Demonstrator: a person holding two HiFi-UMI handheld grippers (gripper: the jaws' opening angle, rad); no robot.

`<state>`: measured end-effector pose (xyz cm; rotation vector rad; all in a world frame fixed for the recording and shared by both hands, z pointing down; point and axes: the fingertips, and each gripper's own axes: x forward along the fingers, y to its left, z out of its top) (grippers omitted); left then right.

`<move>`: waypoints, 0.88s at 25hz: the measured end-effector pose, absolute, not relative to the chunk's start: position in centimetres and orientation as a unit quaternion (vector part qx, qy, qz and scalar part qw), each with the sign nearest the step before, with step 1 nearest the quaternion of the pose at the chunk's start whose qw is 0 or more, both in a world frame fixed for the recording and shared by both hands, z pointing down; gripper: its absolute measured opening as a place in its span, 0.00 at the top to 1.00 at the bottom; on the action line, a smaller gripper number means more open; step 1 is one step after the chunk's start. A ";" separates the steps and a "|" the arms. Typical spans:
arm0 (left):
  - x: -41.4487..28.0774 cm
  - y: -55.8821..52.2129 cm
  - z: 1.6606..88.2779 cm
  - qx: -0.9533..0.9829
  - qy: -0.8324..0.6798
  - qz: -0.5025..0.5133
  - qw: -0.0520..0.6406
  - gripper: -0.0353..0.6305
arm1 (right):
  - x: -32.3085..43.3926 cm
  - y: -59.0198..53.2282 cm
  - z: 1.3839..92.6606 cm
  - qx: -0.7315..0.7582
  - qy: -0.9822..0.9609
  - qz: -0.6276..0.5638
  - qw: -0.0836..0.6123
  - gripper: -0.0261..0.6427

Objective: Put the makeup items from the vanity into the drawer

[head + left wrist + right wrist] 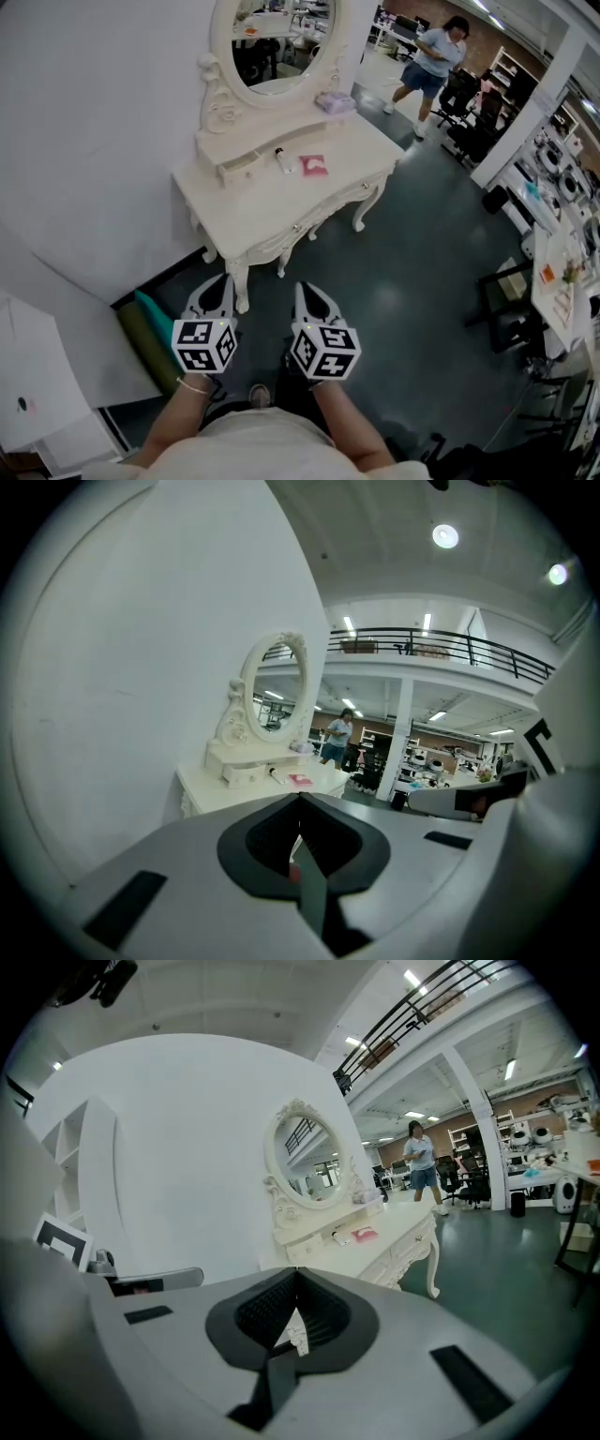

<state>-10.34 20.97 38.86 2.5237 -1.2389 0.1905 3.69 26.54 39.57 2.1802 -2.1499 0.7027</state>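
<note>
The white vanity [272,211] with its oval mirror [278,42] stands against the wall, well ahead of me. On its top lie a flat pink makeup item [313,166] and a small white tube [279,160]. A lavender box [335,102] sits on the raised shelf. A small drawer [240,169] under the shelf stands slightly pulled out. My left gripper [221,286] and right gripper [307,291] are held side by side low in the head view, short of the vanity's legs. Both are shut and hold nothing. Both gripper views show the vanity [225,789] [394,1237] at a distance.
A white wall runs along the left, with a white cabinet [37,394] and a teal and green roll [150,328] at its foot. A person [433,61] stands beyond the vanity near office chairs [464,94]. Cluttered desks [562,272] line the right side.
</note>
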 end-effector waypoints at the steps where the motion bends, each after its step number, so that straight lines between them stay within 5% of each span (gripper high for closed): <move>1: -10.2 20.5 39.0 0.883 -0.435 0.067 0.162 0.94 | 4.0 26.0 39.8 0.694 -0.684 0.224 0.001 0.93; 22: 0.7 3.3 39.0 0.857 -0.486 0.072 0.157 0.94 | 14.9 6.3 39.7 0.648 -0.727 0.228 -0.003 0.93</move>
